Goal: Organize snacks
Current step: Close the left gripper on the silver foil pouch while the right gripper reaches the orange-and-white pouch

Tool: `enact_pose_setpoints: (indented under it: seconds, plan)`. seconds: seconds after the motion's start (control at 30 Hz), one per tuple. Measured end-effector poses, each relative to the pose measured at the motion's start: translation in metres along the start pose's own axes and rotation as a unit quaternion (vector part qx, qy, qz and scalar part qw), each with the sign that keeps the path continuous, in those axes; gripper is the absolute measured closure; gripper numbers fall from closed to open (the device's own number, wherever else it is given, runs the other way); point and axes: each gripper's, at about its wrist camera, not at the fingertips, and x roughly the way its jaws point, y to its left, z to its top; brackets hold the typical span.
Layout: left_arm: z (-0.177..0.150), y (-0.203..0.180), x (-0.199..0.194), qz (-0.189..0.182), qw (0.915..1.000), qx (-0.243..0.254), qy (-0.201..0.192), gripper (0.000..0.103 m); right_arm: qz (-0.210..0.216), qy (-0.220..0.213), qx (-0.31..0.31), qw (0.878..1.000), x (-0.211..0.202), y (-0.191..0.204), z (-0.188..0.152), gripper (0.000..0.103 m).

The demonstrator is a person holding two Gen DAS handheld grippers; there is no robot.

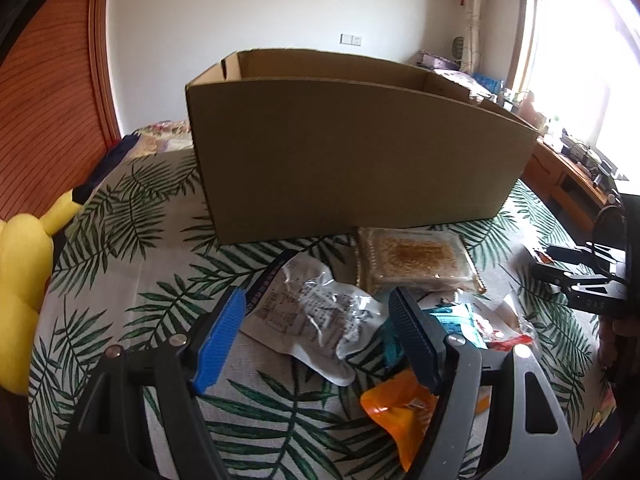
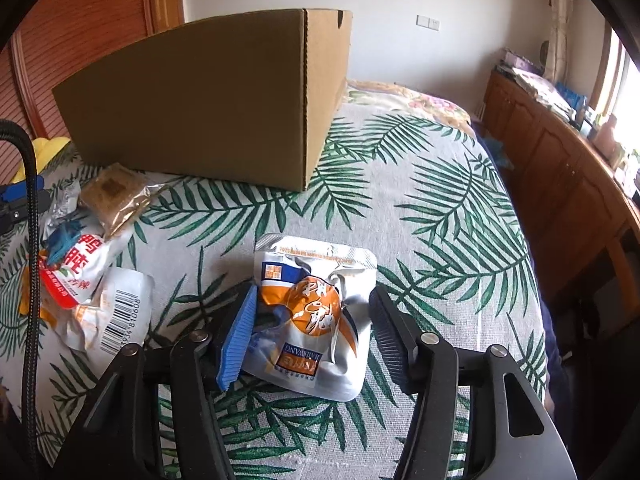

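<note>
Left wrist view: the left claw (image 1: 316, 332) hangs released over the bed (image 1: 120, 248), whose cover is printed with palm leaves. Between its spread blue pads lies a crumpled clear-and-white snack packet (image 1: 308, 316), with no pad pressing on it. An orange packet (image 1: 396, 408) lies under the right-hand finger, a teal packet (image 1: 452, 320) just beyond it. A wrapped brown cracker pack (image 1: 416, 260) lies against the foot of the open cardboard box (image 1: 352, 152), which stands toward the bed's far edge. A yellow plush toy (image 1: 24, 280) sits at the left edge. The other claw shows at the right edge.

Right wrist view: the right claw (image 2: 312, 324) is released, its pads either side of a silver and orange snack pouch (image 2: 316, 308) lying on the bed; the left pad is close against the pouch, the right one clear of it. The box (image 2: 200, 100) stands beyond. Toward the left edge lies a heap of packets: a white and red one (image 2: 76, 268), a barcoded one (image 2: 120, 316), the cracker pack (image 2: 116, 192).
</note>
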Motion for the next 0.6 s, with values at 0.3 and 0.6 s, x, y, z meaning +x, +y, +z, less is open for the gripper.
enact_pose_setpoints:
  seconds: [0.3, 0.6]
  plan:
    - [0.011, 0.010, 0.026, 0.013, 0.9984, -0.046, 0.029, 0.028, -0.006, 0.001, 0.008, 1.000, 0.006, -0.005, 0.001, 0.035]
    - [0.007, 0.004, 0.037, 0.048, 0.9971, -0.029, 0.051, 0.028, -0.004, 0.001, 0.011, 1.000, 0.007, -0.009, 0.000, 0.034]
